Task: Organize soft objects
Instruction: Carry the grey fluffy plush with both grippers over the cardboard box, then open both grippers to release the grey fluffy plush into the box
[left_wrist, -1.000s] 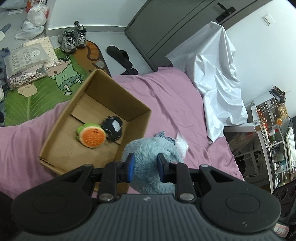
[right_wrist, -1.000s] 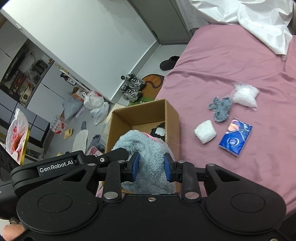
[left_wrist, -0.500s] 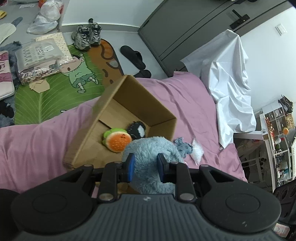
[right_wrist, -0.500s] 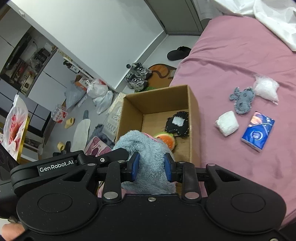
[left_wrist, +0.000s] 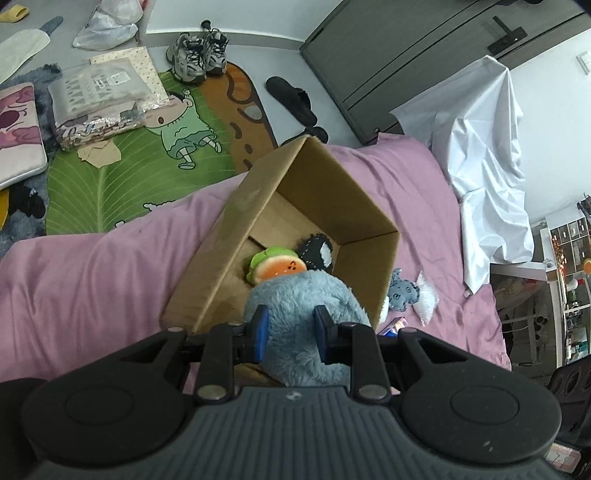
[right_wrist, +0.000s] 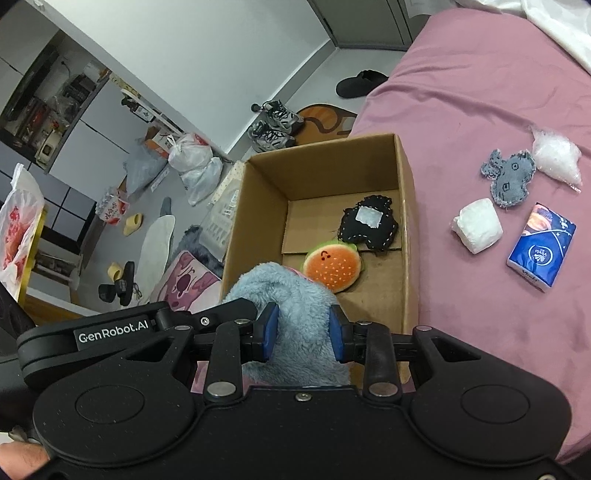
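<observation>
Both tongs, left (left_wrist: 289, 328) and right (right_wrist: 302, 328), clamping one blue plush toy (right_wrist: 291, 295), holding it above the cardboard box's (right_wrist: 404, 206) near edge, presumably for dropping beside the burger plush (right_wrist: 334, 264).

Ahead of my tongs the pink bed (right_wrist: 461, 92) carries a cardboard box (right_wrist: 404, 206); right of it lie a denim patch (right_wrist: 511, 177), plastic bag (right_wrist: 556, 157), white wad (right_wrist: 478, 229) and tissue pack (right_wrist: 541, 249).

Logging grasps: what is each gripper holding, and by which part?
Both grip the fluffy blue plush: left hand-held gripper, right hand-held gripper. Which part cannot be told.
</observation>
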